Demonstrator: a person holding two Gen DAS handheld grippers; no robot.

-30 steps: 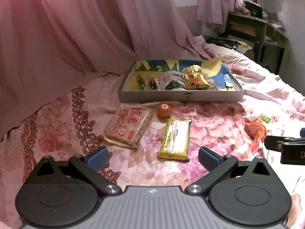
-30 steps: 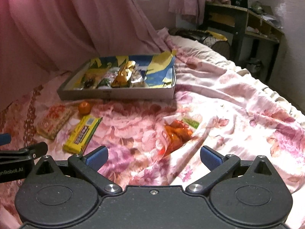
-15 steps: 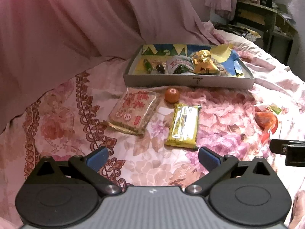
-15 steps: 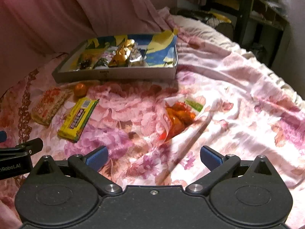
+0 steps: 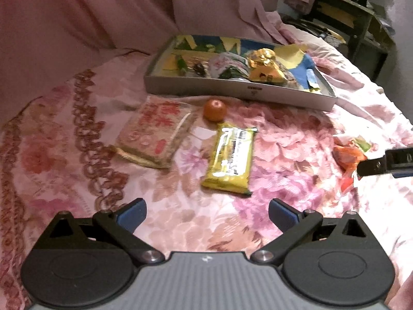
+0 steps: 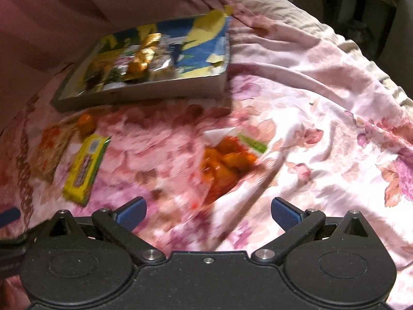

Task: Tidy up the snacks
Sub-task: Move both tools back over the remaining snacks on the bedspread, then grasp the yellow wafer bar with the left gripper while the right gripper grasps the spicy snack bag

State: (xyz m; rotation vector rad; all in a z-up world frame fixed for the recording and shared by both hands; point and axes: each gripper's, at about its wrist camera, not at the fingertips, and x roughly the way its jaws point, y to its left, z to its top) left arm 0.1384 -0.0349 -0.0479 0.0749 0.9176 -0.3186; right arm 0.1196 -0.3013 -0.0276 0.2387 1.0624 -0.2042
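A grey cardboard tray with several wrapped snacks in it lies at the back of a flowered bedspread. In front of it lie a small orange, a clear packet with red print and a yellow bar. My left gripper hovers open just short of the yellow bar. An orange-red snack bag lies right ahead of my right gripper, which is open and empty. The right wrist view is motion-blurred.
Pink curtain fabric hangs behind the bed at left and back. A dark wooden shelf unit stands at the far right. The bedspread is rumpled into folds on the right side.
Both grippers have moved forward and tipped down toward the bed. The yellow bar and the orange-red bag sit larger and closer in their views. Jaws stay open.
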